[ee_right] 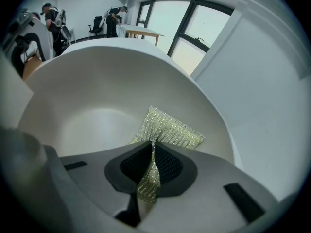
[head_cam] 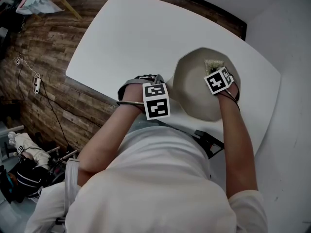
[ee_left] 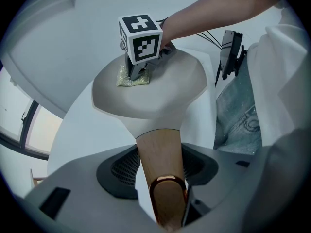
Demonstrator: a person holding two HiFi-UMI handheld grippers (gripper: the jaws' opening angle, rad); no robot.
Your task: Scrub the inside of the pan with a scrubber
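Finds a pale, deep pan (head_cam: pixel 194 93) standing upright on a white counter (head_cam: pixel 126 38), close to the edge nearest the person. Records the left claw (ee_left: pixel 163 191) pointed steeply down and clamped on the pan's wooden handle (ee_left: pixel 159 149), set wide to take its breadth, pressing on both sides near the copper-coloured loop at the handle's end. Records the right claw (ee_right: pixel 146 178) lowered inside the pan and closed tight on a glittery yellow-green scrubber (ee_right: pixel 170 130), with a fold of it pinched between the dark pads. Notes the free part of the scrubber fanned out ahead of the claw and lying against the pan's inner surface, on the side well away from the handle and short of the rim. Confirms from the left gripper view: scrubber flat on the pan's inside, directly under the right claw's tips, below that claw's marker cube (ee_left: pixel 141 38). Confirms from the head view: both forearms reaching over the counter edge, left to the handle, right into the pan. Notes a wood-plank floor (head_cam: pixel 43 57) beyond the counter's left side, and large windows (ee_right: pixel 194 38) behind the pan in the right gripper view.
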